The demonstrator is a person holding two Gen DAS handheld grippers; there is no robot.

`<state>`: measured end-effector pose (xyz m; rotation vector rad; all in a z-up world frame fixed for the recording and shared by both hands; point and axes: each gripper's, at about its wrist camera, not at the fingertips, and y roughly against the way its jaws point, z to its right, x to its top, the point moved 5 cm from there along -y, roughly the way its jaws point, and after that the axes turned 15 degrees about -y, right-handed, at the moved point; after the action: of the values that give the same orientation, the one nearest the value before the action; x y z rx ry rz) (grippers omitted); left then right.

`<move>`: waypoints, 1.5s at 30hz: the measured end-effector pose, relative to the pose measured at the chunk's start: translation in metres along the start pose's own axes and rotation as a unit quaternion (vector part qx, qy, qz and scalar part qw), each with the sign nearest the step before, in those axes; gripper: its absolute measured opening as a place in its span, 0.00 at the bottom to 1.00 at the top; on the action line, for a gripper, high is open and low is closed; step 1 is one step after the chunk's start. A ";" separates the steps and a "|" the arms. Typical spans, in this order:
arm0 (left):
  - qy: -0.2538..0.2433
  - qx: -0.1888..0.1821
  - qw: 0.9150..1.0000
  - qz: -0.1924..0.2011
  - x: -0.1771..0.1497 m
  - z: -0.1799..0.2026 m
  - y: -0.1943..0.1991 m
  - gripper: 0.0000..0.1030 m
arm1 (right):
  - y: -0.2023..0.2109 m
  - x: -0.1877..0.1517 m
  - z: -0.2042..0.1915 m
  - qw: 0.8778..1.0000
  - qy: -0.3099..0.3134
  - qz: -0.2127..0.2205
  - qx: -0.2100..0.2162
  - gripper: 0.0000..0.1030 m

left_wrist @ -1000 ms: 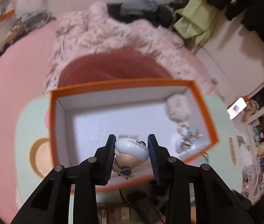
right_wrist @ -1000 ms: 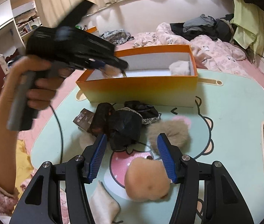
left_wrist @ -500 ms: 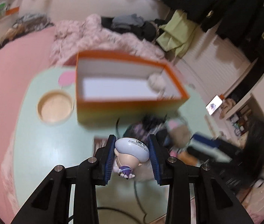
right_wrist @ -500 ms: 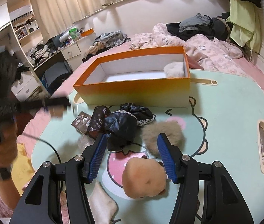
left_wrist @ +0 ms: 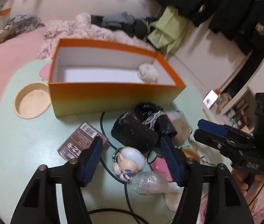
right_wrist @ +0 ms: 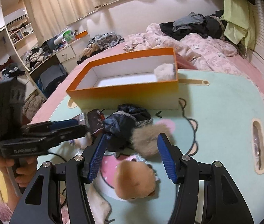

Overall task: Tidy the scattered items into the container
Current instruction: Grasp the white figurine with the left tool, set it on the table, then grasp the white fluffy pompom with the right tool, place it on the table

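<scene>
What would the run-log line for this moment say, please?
left gripper: opening, figurine loose on mat | right gripper: open, empty | box: pompom inside

Left gripper (left_wrist: 130, 156) angled down, fingers (left_wrist: 91, 158) opening, right gripper (right_wrist: 131, 156) parted, empty

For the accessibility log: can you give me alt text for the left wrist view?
The left hand-held gripper, jaws opening, straddles a small round-headed figurine lying on the mint table. Beyond it lie a brown packet and dark bundles, then an orange box holding a white pom-pom.
</scene>
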<state>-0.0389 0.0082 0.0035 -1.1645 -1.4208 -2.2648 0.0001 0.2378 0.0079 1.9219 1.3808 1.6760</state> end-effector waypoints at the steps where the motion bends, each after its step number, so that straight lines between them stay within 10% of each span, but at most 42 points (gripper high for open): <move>1: 0.004 -0.008 1.000 0.007 -0.002 -0.001 0.004 0.63 | 0.001 0.005 0.000 1.000 0.003 0.000 -0.006 0.56; 11: 0.019 0.061 0.998 0.012 -0.021 -0.010 0.017 0.63 | -0.031 0.097 -0.025 0.995 0.026 -0.052 -0.080 0.56; 25: 0.026 0.034 0.999 0.023 -0.027 -0.014 0.018 0.63 | -0.150 0.130 -0.028 0.946 0.070 -0.164 -0.270 0.53; 33: 0.045 0.016 0.998 0.034 -0.031 -0.020 0.020 0.63 | -0.153 0.124 -0.044 0.964 -0.012 -0.238 -0.117 0.47; 45: 0.063 0.005 0.997 0.045 -0.034 -0.028 0.025 0.63 | -0.163 0.120 -0.039 0.945 0.046 -0.224 -0.234 0.47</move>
<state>-0.0162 -0.0351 -0.0104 -1.0420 -1.3040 -2.2240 -0.1253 0.3988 -0.0170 1.1805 1.1919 1.6786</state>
